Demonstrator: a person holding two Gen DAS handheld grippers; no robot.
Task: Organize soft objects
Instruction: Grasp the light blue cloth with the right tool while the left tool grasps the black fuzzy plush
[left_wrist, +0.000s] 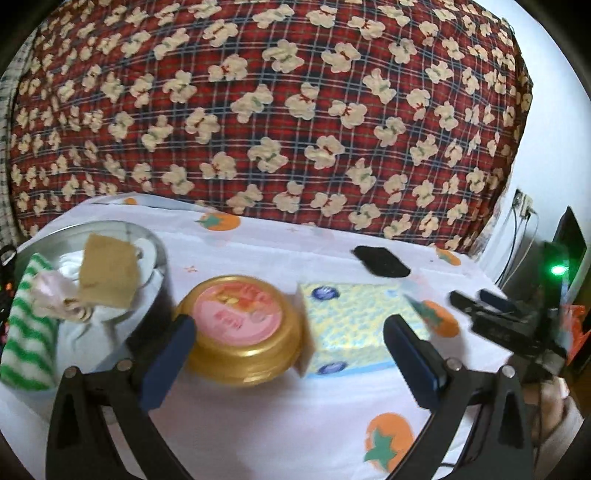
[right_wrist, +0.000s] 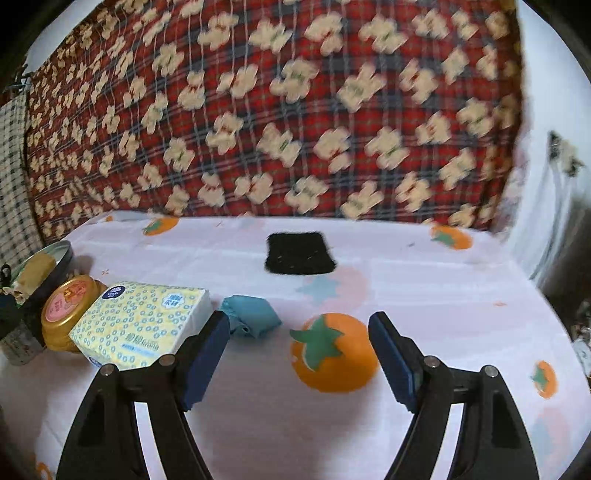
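My left gripper (left_wrist: 291, 354) is open and low over the table. Just beyond its fingers sit a gold tin with a pink lid (left_wrist: 242, 325) and a yellow tissue pack (left_wrist: 354, 325), neither touched. At the left a round metal container (left_wrist: 155, 251) holds a tan sponge (left_wrist: 109, 271), a green-striped cloth (left_wrist: 27, 332) and a pale crumpled cloth (left_wrist: 51, 295). My right gripper (right_wrist: 301, 354) is open and empty, and appears in the left wrist view as the right gripper (left_wrist: 476, 301). A folded teal cloth (right_wrist: 251, 319) lies just past its left finger. A black pad (right_wrist: 299, 253) lies farther back.
The table wears a white cloth with orange persimmon prints (right_wrist: 332, 354). A red plaid quilt with bear shapes (left_wrist: 277, 110) rises behind the table. At the far right are a wall socket with cables (left_wrist: 524, 208) and a dark device with a green light (left_wrist: 559, 269).
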